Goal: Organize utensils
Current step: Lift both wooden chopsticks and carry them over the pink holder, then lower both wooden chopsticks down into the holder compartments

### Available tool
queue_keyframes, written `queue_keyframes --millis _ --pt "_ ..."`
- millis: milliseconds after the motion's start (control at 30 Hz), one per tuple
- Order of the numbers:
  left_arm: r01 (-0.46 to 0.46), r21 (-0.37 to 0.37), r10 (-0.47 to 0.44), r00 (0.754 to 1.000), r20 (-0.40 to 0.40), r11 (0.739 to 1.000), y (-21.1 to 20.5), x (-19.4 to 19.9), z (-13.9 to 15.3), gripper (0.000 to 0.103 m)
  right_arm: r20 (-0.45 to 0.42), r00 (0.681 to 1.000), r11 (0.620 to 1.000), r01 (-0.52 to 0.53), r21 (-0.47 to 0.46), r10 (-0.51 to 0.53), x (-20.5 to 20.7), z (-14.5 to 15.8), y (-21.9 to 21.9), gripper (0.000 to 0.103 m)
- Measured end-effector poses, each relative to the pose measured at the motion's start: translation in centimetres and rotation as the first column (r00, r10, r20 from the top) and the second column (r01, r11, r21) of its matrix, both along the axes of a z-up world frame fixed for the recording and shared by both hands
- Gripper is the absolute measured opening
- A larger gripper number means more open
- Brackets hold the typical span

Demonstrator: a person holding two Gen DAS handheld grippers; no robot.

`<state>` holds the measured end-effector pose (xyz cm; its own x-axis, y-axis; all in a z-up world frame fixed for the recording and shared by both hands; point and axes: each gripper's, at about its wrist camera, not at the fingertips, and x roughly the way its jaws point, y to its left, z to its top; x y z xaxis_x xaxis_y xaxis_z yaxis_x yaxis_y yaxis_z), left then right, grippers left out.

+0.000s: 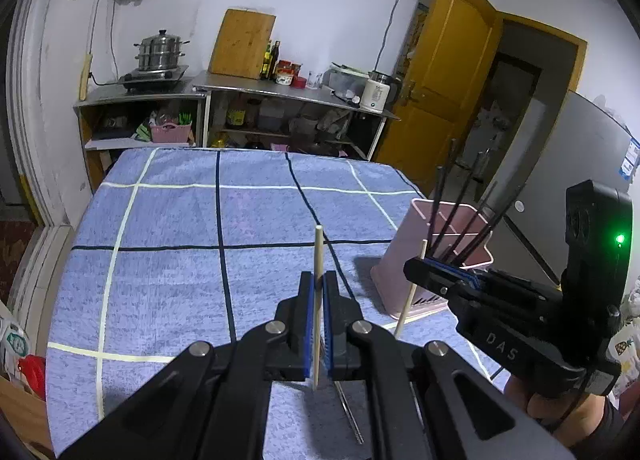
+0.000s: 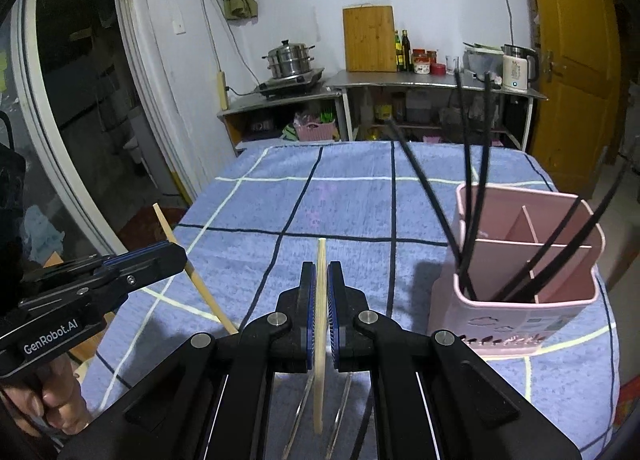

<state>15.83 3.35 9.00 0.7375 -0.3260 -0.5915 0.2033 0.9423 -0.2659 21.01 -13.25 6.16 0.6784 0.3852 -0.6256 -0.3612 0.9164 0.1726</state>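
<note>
Each gripper, left [image 1: 319, 292] and right [image 2: 321, 292], clenched one wooden chopstick [image 1: 318, 300] at frame centre; next move likely needed carrying both to the pink holder [image 2: 520, 260] at right, tips down

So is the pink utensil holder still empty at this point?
No. In the right wrist view several black chopsticks already stand leaning inside the pink utensil holder.
</note>
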Motion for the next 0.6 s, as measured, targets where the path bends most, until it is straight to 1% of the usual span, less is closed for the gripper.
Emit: queue_keyframes --millis 167,300,600 --pt "0.015 0.007 -0.015 1.0 0.016 1.0 -0.8 -0.6 1.0 0.005 0.032 0.999 1.0 0.004 0.019 -0.005 -0.8 1.2 -1.2 0.006" --pt "0.039 -0.002 -0.039 0.999 0.025 0.999 -1.7 -0.8 1.7 0.005 0.06 0.998 0.999 0.013 0.039 -0.016 -1.8 1.9 -2.3 0.006" --pt "0.123 -0.009 -0.123 0.992 0.021 0.992 -5.4 0.1 2.7 0.005 0.073 0.994 0.996 0.077 0.04 -0.079 -2.5 2.8 -5.4 0.006"
